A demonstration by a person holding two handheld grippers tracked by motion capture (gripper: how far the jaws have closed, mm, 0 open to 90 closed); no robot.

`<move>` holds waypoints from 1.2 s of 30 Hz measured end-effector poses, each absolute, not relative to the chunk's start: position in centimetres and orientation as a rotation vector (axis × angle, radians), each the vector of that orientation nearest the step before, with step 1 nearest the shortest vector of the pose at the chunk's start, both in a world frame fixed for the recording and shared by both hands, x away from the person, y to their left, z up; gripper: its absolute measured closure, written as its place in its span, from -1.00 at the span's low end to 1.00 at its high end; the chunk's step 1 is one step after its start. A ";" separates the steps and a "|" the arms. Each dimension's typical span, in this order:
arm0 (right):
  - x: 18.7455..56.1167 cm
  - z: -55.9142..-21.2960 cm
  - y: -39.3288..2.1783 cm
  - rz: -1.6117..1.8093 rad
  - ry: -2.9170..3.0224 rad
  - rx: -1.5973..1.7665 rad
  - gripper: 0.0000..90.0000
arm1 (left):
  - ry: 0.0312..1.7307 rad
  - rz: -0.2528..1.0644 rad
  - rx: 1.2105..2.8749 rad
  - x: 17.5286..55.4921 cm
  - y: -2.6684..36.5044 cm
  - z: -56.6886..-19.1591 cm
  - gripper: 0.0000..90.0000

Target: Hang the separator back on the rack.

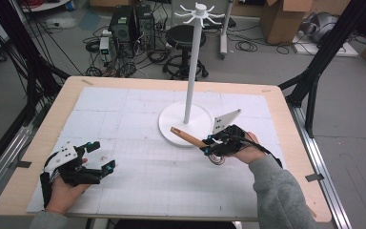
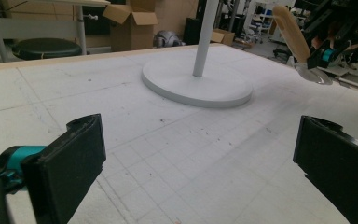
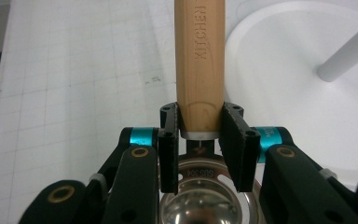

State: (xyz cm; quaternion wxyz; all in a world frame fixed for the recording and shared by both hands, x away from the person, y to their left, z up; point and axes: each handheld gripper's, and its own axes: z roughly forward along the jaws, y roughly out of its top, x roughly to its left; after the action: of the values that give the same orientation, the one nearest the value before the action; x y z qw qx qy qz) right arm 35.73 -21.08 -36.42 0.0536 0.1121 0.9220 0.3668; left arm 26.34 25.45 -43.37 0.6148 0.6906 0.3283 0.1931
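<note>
My right gripper (image 1: pixel 208 141) is shut on a spoon-like utensil, its pads clamping the lower end of the wooden handle (image 3: pixel 200 60). The handle (image 1: pixel 186 136) points left and away, over the edge of the white stand's round base (image 1: pixel 171 125). The utensil's metal bowl (image 3: pixel 203 205) sits behind the jaws, close to the hand (image 1: pixel 216 158). The utensil is lifted off the mat. My left gripper (image 1: pixel 101 156) rests at the table's near left, open, with nothing between its wide-set jaws (image 2: pixel 196 163). From there the utensil's handle (image 2: pixel 291 32) shows at the upper right.
The white stand has a tall pole (image 1: pixel 193 62) topped by a ring of hooks (image 1: pixel 200 13). A white gridded mat (image 1: pixel 138 181) covers the wooden table (image 1: pixel 62 102). Behind the table stand a stool (image 1: pixel 185 34), cardboard boxes (image 1: pixel 282 19) and cables on the floor.
</note>
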 end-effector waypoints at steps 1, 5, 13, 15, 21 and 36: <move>35.7 -36.3 -21.2 1.131 2.793 0.348 0.55 | 0.758 0.446 1.592 26.3 25.4 -43.4 -0.94; 35.6 -36.0 -21.9 1.176 2.765 0.373 0.55 | 0.760 0.448 1.592 26.4 25.4 -43.4 -0.94; 35.6 -35.1 -23.5 1.281 2.685 0.418 0.55 | 0.760 0.446 1.593 26.4 25.4 -43.4 -0.94; 35.6 -34.8 -23.8 1.305 2.672 0.431 0.55 | 0.761 0.445 1.594 26.3 25.4 -43.4 -0.94; 35.6 -34.3 -24.6 1.332 2.643 0.461 0.55 | 0.760 0.443 1.596 26.3 25.4 -43.4 -0.94; 35.5 -32.5 -26.9 1.407 2.546 0.526 0.55 | 0.766 0.449 1.608 26.4 25.3 -43.5 -0.94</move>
State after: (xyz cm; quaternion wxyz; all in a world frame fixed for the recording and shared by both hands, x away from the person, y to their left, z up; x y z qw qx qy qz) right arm 35.54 -26.86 -32.52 0.0926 0.1773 0.8575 0.4739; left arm 26.43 25.26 -43.48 0.6072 0.6956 0.3313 0.1942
